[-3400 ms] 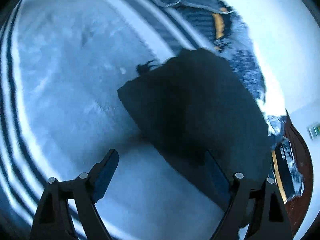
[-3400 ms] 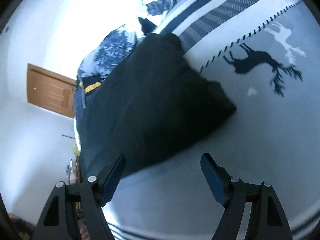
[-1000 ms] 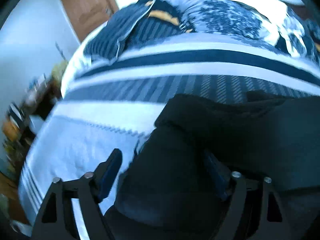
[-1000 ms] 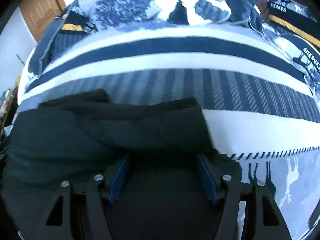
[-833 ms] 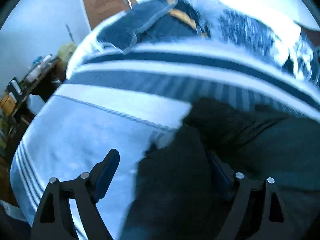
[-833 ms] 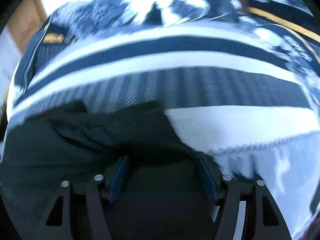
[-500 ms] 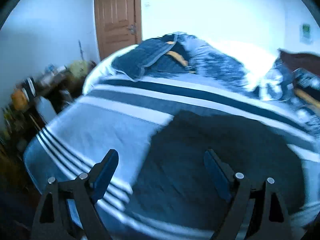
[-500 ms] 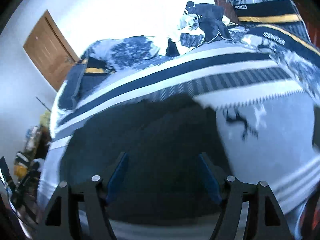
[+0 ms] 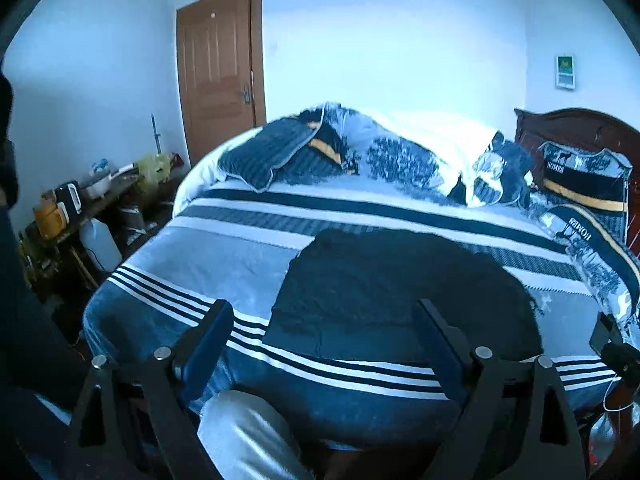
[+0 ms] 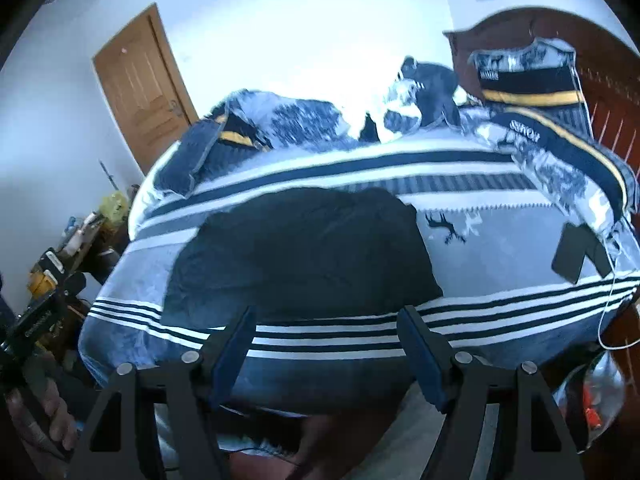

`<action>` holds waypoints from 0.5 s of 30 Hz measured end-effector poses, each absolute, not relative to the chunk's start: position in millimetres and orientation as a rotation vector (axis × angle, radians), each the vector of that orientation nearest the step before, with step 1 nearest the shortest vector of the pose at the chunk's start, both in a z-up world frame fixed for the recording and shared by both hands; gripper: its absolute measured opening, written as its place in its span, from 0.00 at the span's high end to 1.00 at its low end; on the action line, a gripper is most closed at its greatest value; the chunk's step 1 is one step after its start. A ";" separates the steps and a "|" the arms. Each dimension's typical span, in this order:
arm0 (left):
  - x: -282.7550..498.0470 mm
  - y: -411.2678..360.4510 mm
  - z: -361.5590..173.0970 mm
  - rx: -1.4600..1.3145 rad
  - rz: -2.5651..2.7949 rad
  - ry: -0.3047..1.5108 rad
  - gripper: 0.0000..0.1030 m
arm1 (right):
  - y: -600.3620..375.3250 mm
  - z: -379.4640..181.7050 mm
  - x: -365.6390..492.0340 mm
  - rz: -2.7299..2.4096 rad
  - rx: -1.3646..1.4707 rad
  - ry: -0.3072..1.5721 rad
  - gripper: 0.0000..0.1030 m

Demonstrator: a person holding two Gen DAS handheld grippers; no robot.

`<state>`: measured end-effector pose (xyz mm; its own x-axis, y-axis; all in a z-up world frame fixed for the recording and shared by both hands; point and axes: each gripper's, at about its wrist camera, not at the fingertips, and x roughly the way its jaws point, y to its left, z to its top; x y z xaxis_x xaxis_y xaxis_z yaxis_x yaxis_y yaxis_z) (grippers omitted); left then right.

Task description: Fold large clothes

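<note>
Our left gripper [image 9: 324, 336]: fingers [image 9: 206, 342] spread wide, nothing between them, held in the air off the near edge of the bed. Right gripper [image 10: 326, 344]: same, pads [image 10: 420, 354] wide apart, holding nothing, also in the air short of the bed edge.

We see the dark garment [image 9: 396, 292] folded into a compact, roughly rectangular block, lying flat on the striped blanket [image 9: 200, 264]. In the right wrist view the garment [image 10: 300, 252] sits mid-bed, near edge touching the band of thin dark stripes, far edge up at the herringbone band. Neither gripper touches it. Its fold lines are hard to make out; fabric is too dark.

Just right of the garment we see a deer print [image 10: 446, 228] on the grey panel. Further right, near the blanket edge, two dark flat devices [image 10: 576, 252] with a white cable [image 10: 610, 308] trailing down over the side.

Behind the garment: crumpled patterned duvet [image 9: 404, 156] and pillows [image 9: 580, 176] piled against the wooden headboard [image 10: 560, 40].

Brown door [image 9: 220, 68] shut on the far wall. Cluttered side table [image 9: 72, 204] to the left of the bed, white jug [image 9: 100, 244] under it.

Our left hand [image 10: 36, 412] shows at the lower left of the right wrist view, gripping the other tool's handle. A light trouser leg [image 9: 248, 436] shows below the left gripper.
</note>
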<state>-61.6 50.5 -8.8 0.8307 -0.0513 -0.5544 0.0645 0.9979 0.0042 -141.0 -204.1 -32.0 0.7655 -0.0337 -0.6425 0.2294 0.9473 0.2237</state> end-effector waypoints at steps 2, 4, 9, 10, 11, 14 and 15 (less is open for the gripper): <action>-74.8 51.5 1.7 0.018 -0.066 0.565 0.11 | -193.1 -17.5 -154.3 -0.156 0.280 0.664 0.26; -89.3 50.3 9.4 0.033 -0.053 0.542 0.10 | -187.2 -7.7 -165.1 -0.167 0.278 0.646 0.26; -122.8 49.5 18.9 0.026 -0.093 0.536 0.10 | -172.7 15.3 -194.5 -0.179 0.244 0.605 0.26; -128.7 48.9 20.3 0.024 -0.106 0.537 0.10 | -170.2 17.5 -198.5 -0.180 0.232 0.604 0.26; -132.5 48.2 21.6 0.027 -0.115 0.543 0.10 | -167.7 19.4 -202.3 -0.178 0.220 0.605 0.26; -142.3 46.1 23.4 0.021 -0.145 0.552 0.09 | -161.5 23.8 -215.4 -0.174 0.199 0.604 0.26; -144.0 45.2 23.7 0.022 -0.152 0.555 0.09 | -160.6 24.0 -218.1 -0.177 0.195 0.604 0.26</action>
<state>-144.0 45.2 23.7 0.8389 -0.1380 -0.5266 0.1501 0.9885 -0.0200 -218.1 -160.6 24.0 0.8090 -0.1074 -0.5780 0.2211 0.9666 0.1299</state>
